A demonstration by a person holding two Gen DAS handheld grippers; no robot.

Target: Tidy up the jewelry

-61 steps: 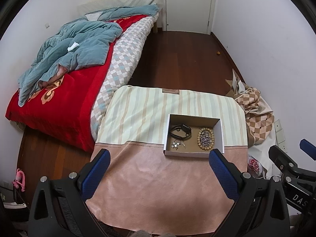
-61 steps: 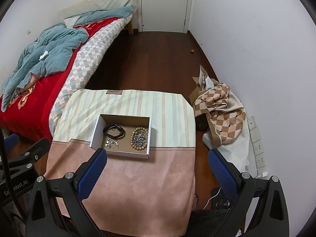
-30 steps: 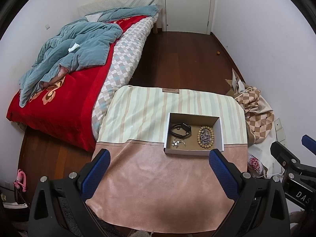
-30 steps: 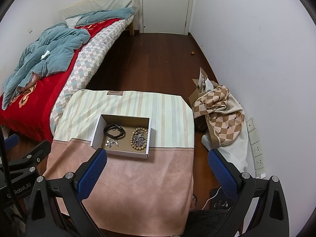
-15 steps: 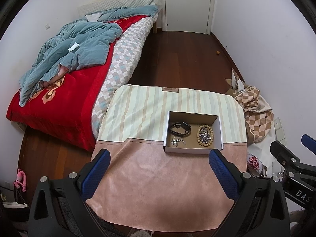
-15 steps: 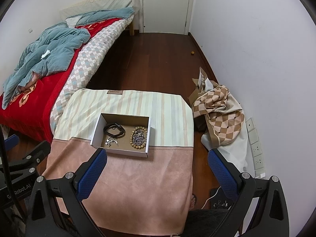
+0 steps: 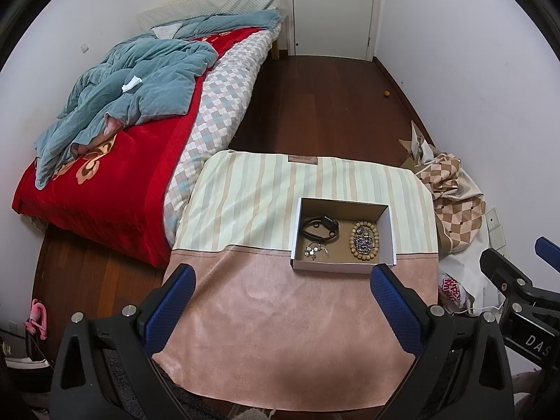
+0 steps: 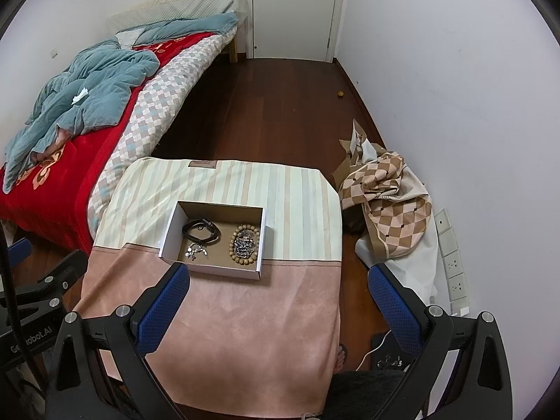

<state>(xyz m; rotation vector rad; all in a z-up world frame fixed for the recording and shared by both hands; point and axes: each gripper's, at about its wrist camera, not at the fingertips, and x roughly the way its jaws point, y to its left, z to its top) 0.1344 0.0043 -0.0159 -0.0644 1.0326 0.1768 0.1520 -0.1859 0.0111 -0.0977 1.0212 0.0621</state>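
An open white cardboard box (image 7: 391,234) sits on a cloth-covered table (image 7: 266,322); it also shows in the right wrist view (image 8: 169,234). Inside lie a black band (image 7: 320,228), a small silver trinket (image 7: 315,250) and a wooden bead bracelet (image 7: 364,241) ringing a silver chain. The same pieces show in the right wrist view: band (image 8: 201,231), trinket (image 8: 196,251), beads (image 8: 245,244). My left gripper (image 7: 281,280) is open and empty, high above the table's near part. My right gripper (image 8: 278,280) is open and empty, above the table's right front.
A bed (image 7: 115,147) with red cover and blue quilt stands left of the table. A checked cloth bundle (image 8: 388,206) lies on the floor by the right wall. A closed door (image 7: 332,10) is at the far end. Wall sockets (image 8: 455,262) sit low on the right.
Both views have drifted slightly; the box sits a touch higher in frame than two seconds ago. Both grippers stay open and empty.
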